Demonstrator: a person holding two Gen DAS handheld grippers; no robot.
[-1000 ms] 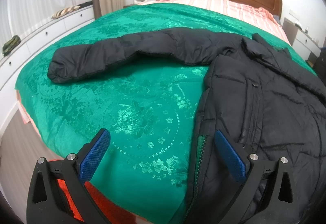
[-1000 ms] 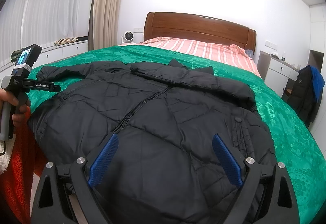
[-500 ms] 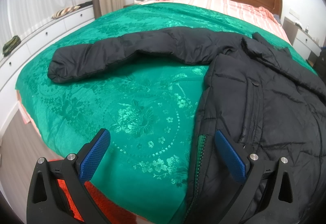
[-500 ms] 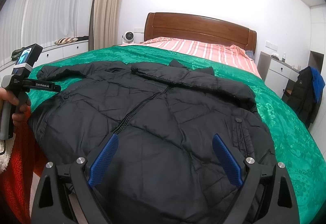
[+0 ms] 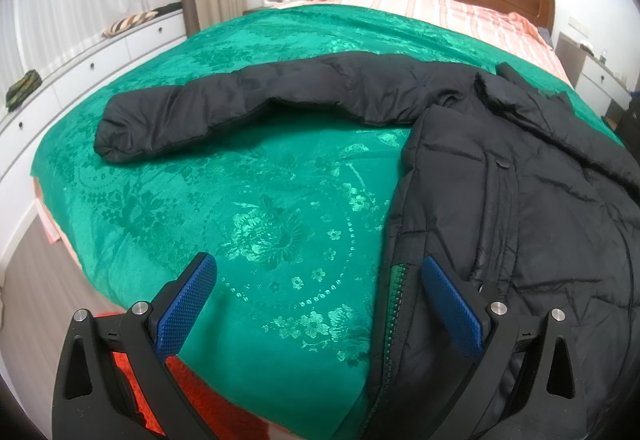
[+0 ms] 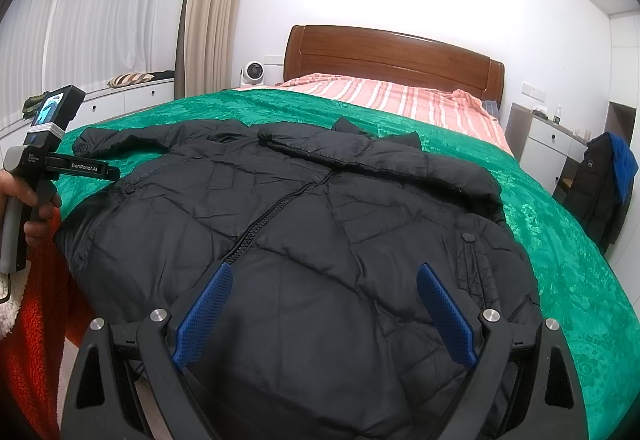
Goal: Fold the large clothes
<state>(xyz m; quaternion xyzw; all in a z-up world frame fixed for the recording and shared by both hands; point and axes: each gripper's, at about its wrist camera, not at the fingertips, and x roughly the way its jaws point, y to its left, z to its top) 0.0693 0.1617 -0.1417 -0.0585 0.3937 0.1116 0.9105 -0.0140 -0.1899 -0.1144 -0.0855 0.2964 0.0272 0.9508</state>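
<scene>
A black puffer jacket (image 6: pixel 320 224) lies front up on the green bedspread (image 6: pixel 560 240), zipped, its collar toward the headboard. One sleeve (image 5: pixel 248 103) stretches out to the left across the spread. My left gripper (image 5: pixel 320 304) hovers open over the bed's near edge, its right finger above the jacket's hem edge (image 5: pixel 400 280) and nothing between the pads. My right gripper (image 6: pixel 324 312) stands open above the jacket's lower front, gripping nothing. The left gripper's body (image 6: pixel 52 159) shows at the far left of the right wrist view, held by a hand.
A wooden headboard (image 6: pixel 392 55) and striped pink sheet (image 6: pixel 392 99) lie at the far end. White drawers (image 5: pixel 80 71) run along the left wall. A nightstand (image 6: pixel 548 143) and a chair hung with dark clothes (image 6: pixel 604 183) stand right. A red fleece garment (image 5: pixel 160 380) is below the left gripper.
</scene>
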